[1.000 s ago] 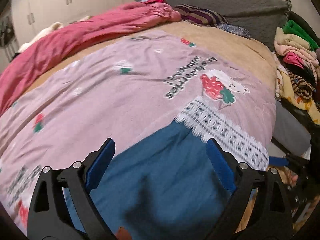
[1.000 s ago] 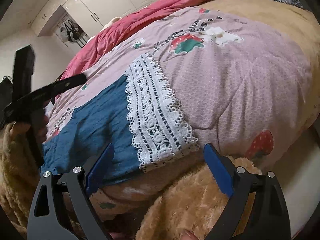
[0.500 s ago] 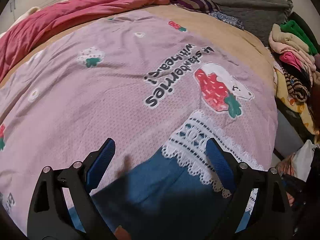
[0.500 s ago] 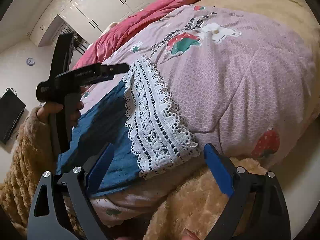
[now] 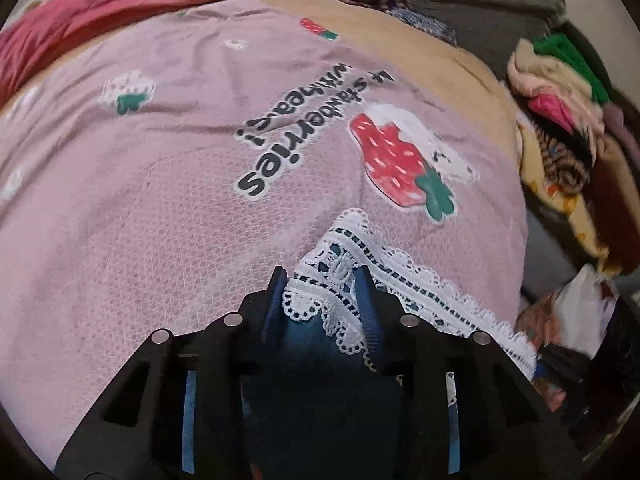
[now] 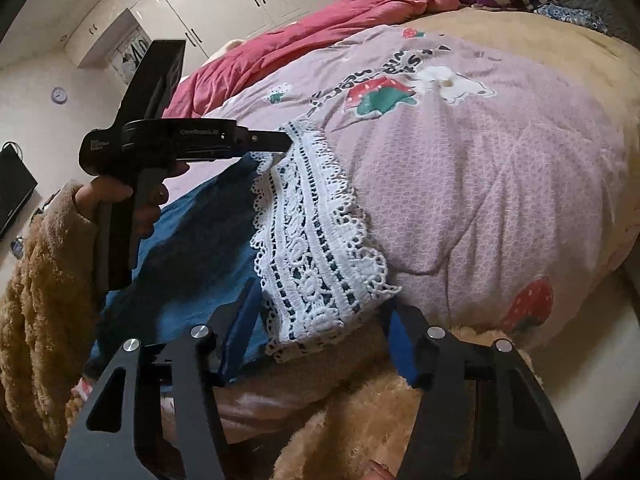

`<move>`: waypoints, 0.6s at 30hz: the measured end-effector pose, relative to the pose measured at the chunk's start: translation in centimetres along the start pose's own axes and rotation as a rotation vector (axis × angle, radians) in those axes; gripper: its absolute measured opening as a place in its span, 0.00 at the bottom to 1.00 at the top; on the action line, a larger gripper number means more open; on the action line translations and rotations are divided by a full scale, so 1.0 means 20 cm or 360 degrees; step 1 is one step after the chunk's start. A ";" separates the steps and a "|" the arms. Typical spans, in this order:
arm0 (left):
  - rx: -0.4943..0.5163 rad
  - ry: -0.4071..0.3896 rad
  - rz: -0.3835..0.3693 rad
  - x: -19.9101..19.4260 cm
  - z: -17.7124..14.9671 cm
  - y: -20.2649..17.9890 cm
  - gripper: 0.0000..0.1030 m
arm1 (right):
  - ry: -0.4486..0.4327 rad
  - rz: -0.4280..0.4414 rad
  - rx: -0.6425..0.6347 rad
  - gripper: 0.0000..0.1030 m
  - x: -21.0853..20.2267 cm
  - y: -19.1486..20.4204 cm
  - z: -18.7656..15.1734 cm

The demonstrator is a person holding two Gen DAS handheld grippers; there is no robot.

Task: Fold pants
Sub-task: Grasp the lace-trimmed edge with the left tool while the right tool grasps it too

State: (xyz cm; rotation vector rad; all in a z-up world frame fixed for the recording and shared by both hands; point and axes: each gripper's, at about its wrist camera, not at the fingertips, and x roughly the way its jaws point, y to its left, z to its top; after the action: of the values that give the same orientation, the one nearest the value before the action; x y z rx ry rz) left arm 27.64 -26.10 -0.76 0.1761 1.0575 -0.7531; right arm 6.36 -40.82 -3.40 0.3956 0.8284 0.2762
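Left gripper (image 5: 322, 294) pinching lace hem (image 5: 340, 276) of blue pants (image 6: 192, 248) — pants on pink quilt (image 5: 180, 200), 6 o'clock edge. Right gripper (image 6: 316, 332) jaws partly closed around lace corner — grip unclear.

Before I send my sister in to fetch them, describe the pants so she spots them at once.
On the pink strawberry quilt, at its near edge, lie the blue pants. Only they carry a white lace hem, its far corner pinched in the left claw.
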 end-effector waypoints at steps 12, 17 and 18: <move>0.0068 0.0021 0.0048 0.07 0.00 0.04 0.49 | 0.0014 0.0075 0.0154 0.61 0.02 -0.05 0.02; 0.0131 0.0015 0.0085 0.09 -0.01 -0.01 0.29 | 0.0021 0.0087 0.0158 0.69 0.05 -0.03 0.02; 0.0136 0.0011 0.0074 0.08 -0.01 -0.03 0.25 | 0.0022 0.0073 0.0144 0.69 0.05 -0.02 0.02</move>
State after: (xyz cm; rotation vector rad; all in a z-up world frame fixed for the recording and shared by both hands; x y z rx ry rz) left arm 27.48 -27.30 -2.11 0.2756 1.0254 -0.7567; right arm 7.42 -40.90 -4.02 0.4985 0.8483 0.2850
